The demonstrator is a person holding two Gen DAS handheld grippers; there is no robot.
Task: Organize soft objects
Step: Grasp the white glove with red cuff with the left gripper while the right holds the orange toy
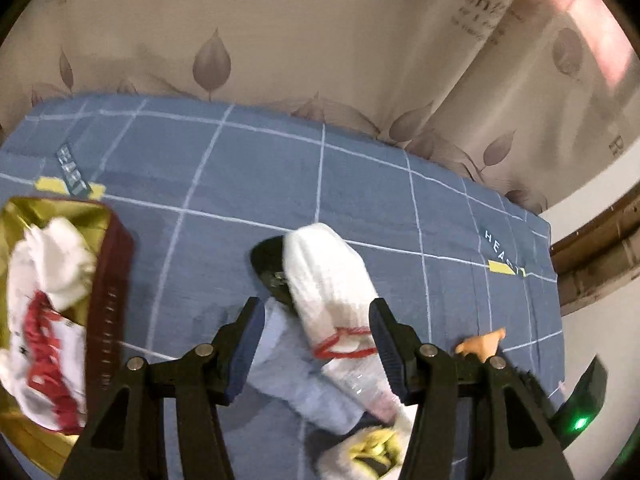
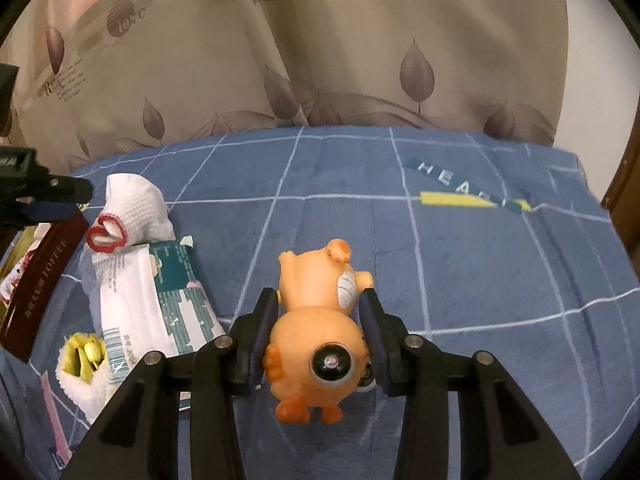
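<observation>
Two grippers working: right gripper [image 2: 318,320] clamps the orange toy [image 2: 316,320] mid-bedspread [image 2: 480,280], likely for boxing. Left gripper [image 1: 316,344] hangs open over the white sock [image 1: 324,276], near the box [image 1: 112,280] at the bedspread's left edge.

I see a smooth, rubbery orange toy [image 2: 316,344], a knitted white sock [image 1: 324,276] (red-trimmed), matt cloth bedsheet [image 2: 480,280].

The blue checked bedsheet [image 2: 460,264] carries a printed label reading "HEART". The dark red box [image 2: 38,276] shows "TOFFEE" in gold letters. Curtain [image 2: 360,40] print is too blurred to read.
</observation>
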